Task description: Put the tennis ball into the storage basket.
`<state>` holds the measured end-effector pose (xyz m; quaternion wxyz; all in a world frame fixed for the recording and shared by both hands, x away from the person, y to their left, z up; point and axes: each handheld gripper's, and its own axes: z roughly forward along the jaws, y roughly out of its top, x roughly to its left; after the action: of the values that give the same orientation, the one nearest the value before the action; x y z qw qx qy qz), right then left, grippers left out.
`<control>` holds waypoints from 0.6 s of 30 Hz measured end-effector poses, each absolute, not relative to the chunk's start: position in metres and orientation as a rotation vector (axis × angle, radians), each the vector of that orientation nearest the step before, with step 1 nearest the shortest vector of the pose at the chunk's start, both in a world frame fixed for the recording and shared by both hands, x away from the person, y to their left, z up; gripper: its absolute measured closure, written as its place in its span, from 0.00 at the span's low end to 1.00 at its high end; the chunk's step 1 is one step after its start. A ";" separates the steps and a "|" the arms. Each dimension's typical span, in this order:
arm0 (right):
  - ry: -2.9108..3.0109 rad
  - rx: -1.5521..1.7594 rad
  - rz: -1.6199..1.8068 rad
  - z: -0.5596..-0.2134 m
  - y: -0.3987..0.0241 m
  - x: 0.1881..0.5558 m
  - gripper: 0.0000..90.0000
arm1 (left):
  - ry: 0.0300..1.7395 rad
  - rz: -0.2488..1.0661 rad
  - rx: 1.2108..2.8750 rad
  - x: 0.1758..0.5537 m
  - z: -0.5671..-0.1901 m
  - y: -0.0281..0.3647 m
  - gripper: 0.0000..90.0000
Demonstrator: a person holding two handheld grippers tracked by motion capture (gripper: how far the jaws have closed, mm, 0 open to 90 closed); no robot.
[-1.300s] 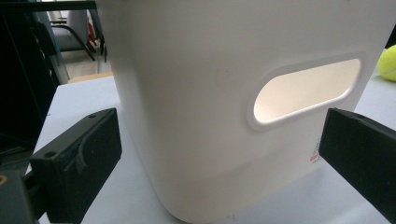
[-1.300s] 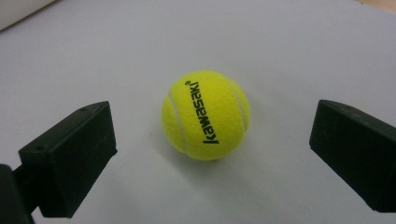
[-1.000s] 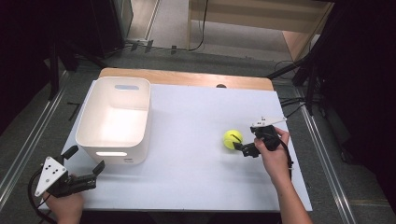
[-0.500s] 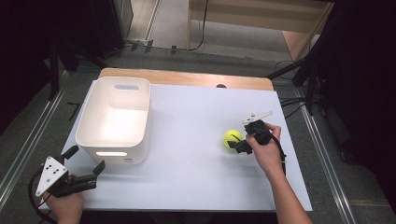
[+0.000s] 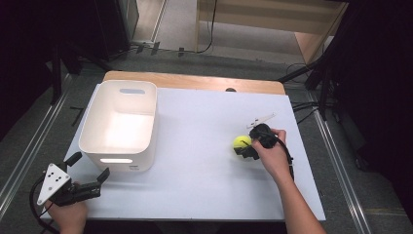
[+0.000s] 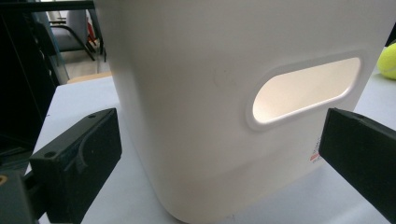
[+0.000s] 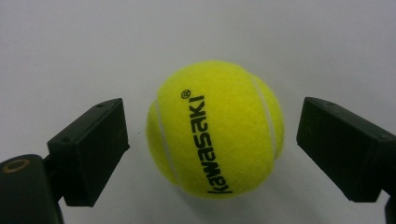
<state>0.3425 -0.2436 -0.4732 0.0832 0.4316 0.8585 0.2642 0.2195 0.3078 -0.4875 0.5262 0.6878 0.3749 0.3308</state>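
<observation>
A yellow tennis ball [image 5: 240, 141] printed "kawasaki" lies on the white table top [image 5: 195, 195], right of the middle. My right gripper [image 5: 243, 146] reaches it from the right, one jaw on each side. In the right gripper view the ball [image 7: 215, 128] sits between the jaws of that gripper [image 7: 215, 142] with a small gap on either side; they have just been closing and stand open. My left gripper [image 5: 89, 165] rests open at the front left corner, facing the white bin [image 5: 146, 146]. In the left gripper view, that gripper [image 6: 224, 154] frames the bin's handle slot [image 6: 306, 88].
The white bin [image 6: 196, 93] stands upright on the left half of the table, open at the top. A wooden strip [image 5: 195, 82] runs along the far edge. Dark frames and cables lie beyond the right edge. The ball [image 6: 387, 60] peeks past the bin's side.
My right hand has moved left and slightly down, bringing its jaws around the ball. The jaws stand narrower than before. The left hand and the bin have stayed put.
</observation>
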 end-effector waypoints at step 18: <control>2.627 1.316 0.726 -0.486 -0.239 0.351 0.25 | 0.895 0.793 1.649 0.220 -0.487 0.308 0.00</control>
<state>0.3512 -0.2387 -0.4859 0.0574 0.4340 0.8666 0.2395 0.2196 0.3076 -0.4875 0.5248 0.6891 0.3742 0.3312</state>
